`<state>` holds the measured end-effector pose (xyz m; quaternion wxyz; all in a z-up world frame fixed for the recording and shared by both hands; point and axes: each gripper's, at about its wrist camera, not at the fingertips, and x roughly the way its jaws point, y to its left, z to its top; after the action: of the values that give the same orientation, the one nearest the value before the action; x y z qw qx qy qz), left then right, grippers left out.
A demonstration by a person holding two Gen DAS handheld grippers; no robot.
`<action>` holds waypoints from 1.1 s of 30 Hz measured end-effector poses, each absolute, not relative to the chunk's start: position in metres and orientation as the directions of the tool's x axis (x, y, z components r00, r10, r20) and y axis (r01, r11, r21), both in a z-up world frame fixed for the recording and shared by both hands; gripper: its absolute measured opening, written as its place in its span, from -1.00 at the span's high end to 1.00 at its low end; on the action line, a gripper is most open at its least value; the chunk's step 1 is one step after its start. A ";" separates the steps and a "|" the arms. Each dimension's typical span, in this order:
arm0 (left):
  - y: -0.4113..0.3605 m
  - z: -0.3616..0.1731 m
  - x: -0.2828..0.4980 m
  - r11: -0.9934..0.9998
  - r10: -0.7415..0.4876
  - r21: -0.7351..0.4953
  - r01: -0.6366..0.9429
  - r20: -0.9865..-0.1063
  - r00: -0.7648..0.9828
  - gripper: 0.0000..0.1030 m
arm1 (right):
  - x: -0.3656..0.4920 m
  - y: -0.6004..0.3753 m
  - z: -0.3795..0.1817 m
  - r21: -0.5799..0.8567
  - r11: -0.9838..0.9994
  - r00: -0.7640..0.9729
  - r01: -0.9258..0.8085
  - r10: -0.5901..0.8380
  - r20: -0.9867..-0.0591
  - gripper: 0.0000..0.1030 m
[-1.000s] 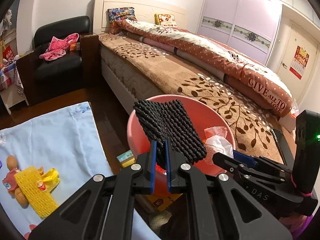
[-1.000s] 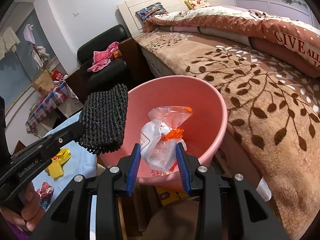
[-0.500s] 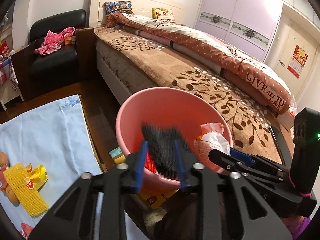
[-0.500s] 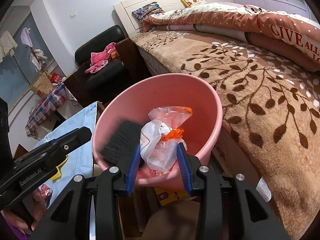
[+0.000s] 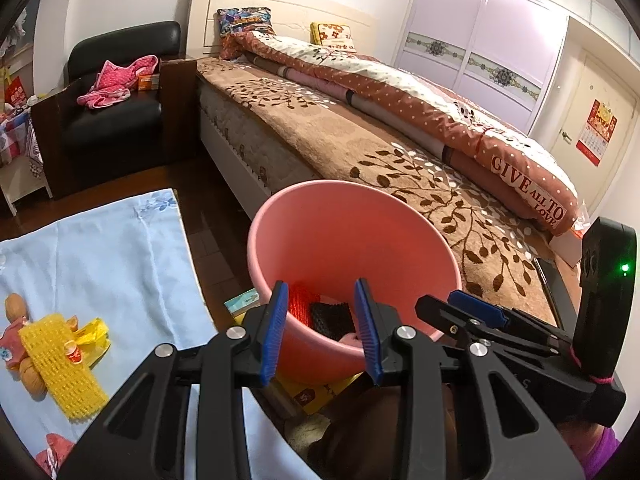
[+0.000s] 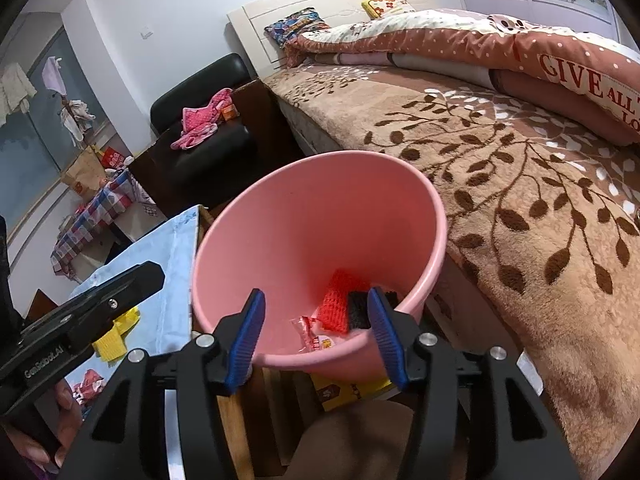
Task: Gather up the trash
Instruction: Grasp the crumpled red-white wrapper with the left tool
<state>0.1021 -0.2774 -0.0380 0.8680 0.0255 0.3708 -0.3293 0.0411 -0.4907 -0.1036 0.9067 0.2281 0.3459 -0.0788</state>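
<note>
Two grippers over the pink bucket (image 5: pixel 352 236), both with nothing in them.

Left wrist view: my left gripper (image 5: pixel 322 330) has its fingers (image 5: pixel 274 332) apart, nothing between the pads. Right gripper's jaws have just been opening; left's opened earlier in the second. Just past the fingertips, down in the bucket, I see the black foam net (image 5: pixel 332 316) with a red foam net (image 5: pixel 298 306) touching it on the left. Well to the left of the fingers, on the light blue cloth (image 5: pixel 104 260) covering the surface, lies a yellow foam net (image 5: pixel 60 368) on top of more wrappers, a yellow wrapper (image 5: pixel 94 334) just beside it. The right gripper (image 5: pixel 476 312) pokes in from the right, next to the bucket rim. The bed (image 5: pixel 360 152) runs beyond the bucket.

Right wrist view: right gripper (image 6: pixel 318 328) fingers (image 6: pixel 244 336) apart, empty. Between the fingertips, at the bucket's bottom, a plastic wrapper (image 6: pixel 314 338) with red print; the red net (image 6: pixel 340 306) and the black net (image 6: pixel 360 312) sit toward the right finger, touching each other. Left gripper's body (image 6: pixel 88 312) at far left, a hand (image 6: pixel 36 440) on its handle; can't see its fingers apart or together here. Yellow net (image 6: pixel 110 344) shows below it on the cloth.
</note>
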 end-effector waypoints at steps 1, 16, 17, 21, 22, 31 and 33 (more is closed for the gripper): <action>-0.275 -0.037 0.101 0.783 -0.552 -0.200 0.588 -0.660 0.510 0.34 | 0.040 -0.488 -0.102 0.356 0.888 0.751 0.292 0.017 -0.660 -0.03; -0.204 -0.021 0.074 0.830 -0.503 -0.179 0.528 -0.648 0.572 0.34 | 0.034 -0.433 -0.077 0.327 0.928 0.773 0.181 0.072 -0.631 -0.03; -0.196 -0.019 0.071 0.834 -0.498 -0.176 0.522 -0.647 0.578 0.34 | 0.034 -0.428 -0.076 0.326 0.930 0.772 0.170 0.080 -0.631 -0.03; -0.163 -0.016 0.062 0.855 -0.470 -0.162 0.493 -0.646 0.602 0.34 | 0.035 -0.410 -0.072 0.316 0.939 0.768 0.132 0.105 -0.632 -0.02; -0.154 -0.016 0.060 0.861 -0.460 -0.158 0.483 -0.647 0.608 0.34 | 0.035 -0.405 -0.071 0.314 0.941 0.766 0.122 0.112 -0.633 -0.02; -0.068 -0.026 0.048 0.927 -0.345 -0.137 0.348 -0.676 0.652 0.34 | 0.037 -0.360 -0.068 0.306 0.951 0.751 0.034 0.178 -0.636 -0.02; -0.050 -0.033 0.045 0.940 -0.315 -0.130 0.316 -0.689 0.652 0.34 | 0.038 -0.352 -0.070 0.307 0.952 0.742 0.017 0.194 -0.642 -0.02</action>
<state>0.0454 -0.0505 -0.0334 0.9089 0.0007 0.3791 -0.1736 0.0384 -0.3517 -0.0702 0.9215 0.1481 0.3558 0.0481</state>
